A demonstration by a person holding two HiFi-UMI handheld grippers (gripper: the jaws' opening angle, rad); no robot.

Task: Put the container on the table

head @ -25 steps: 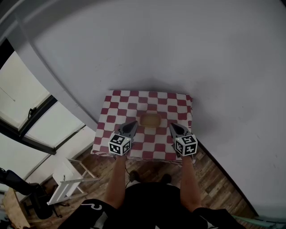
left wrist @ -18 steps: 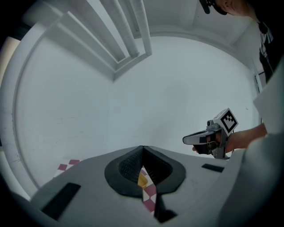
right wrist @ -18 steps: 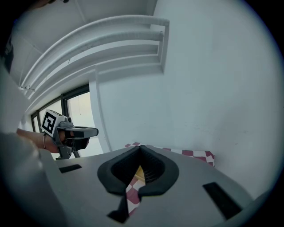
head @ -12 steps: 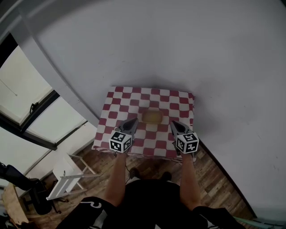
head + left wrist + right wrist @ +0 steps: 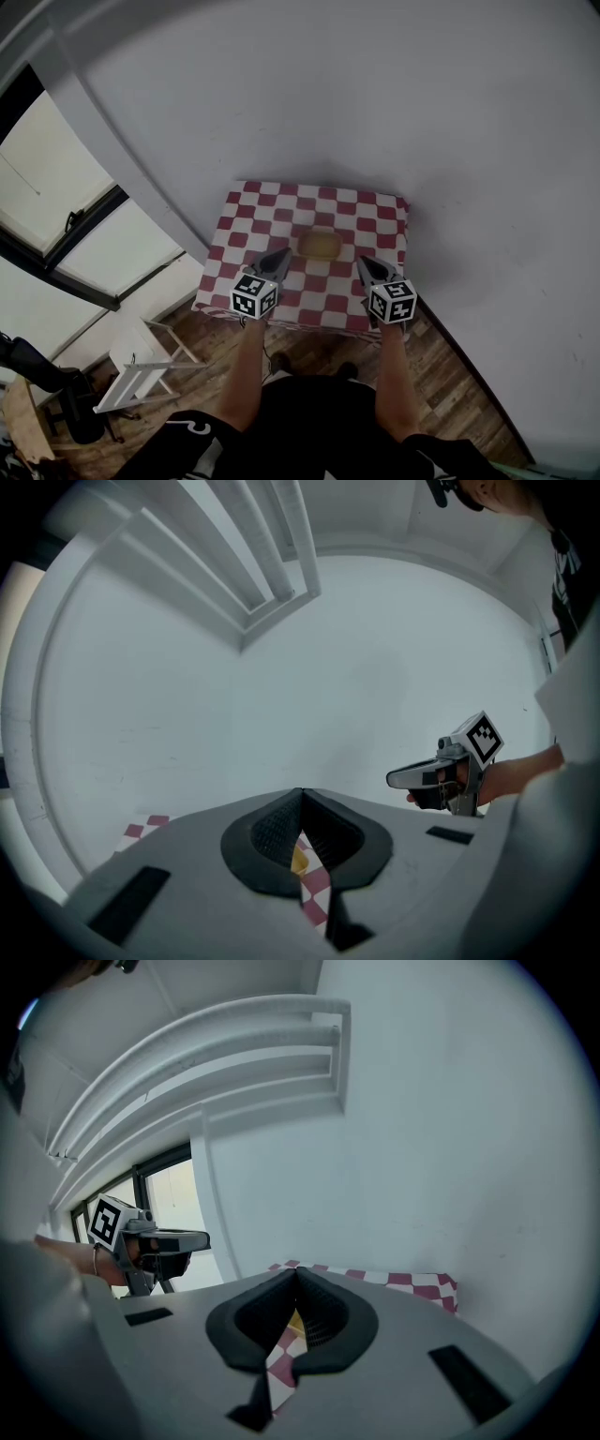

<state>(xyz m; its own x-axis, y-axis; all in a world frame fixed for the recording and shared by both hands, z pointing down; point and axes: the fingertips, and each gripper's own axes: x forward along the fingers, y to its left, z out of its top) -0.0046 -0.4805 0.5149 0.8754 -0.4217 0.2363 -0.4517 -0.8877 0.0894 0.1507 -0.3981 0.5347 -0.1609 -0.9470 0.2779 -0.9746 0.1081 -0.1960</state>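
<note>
- Head view: the container [image 5: 319,244] is seen sitting on the counter [image 5: 251,217], on the red-and-white checked cloth, around mid-width and slightly toward the wall [image 5: 394,103]. Judged from that, the placement is already done.
- Head view: the left gripper [image 5: 279,255] and right gripper [image 5: 366,264] are held over the near half of the counter. One is on each side of the container, with the tips near it but apart from it. Nothing is carried by either. The symmetric flanking is read as a neutral pose, not an approach.
- Head view: the counter is set into the corner between the wall and the window [image 5: 56,187]. A white folding chair [image 5: 141,375] is seen on the wood floor [image 5: 455,370] to the left, well apart from the counter.
- Left gripper view: the fingers [image 5: 273,833] are shut pad to pad and nothing is clamped. A yellow sliver of the container [image 5: 298,860] is seen in the gap below the tips, on the checked cloth. It is therefore placed ahead and lower, not between the pads. The right gripper [image 5: 398,778] is seen alongside, roughly level.
- Right gripper view: the fingers [image 5: 322,1316] are closed on each other, empty. The same yellow sliver [image 5: 295,1323] is seen below the tips. The counter's far edge [image 5: 412,1282] is seen against the wall. The left gripper [image 5: 199,1239] is seen at the left, in front of the window.
</note>
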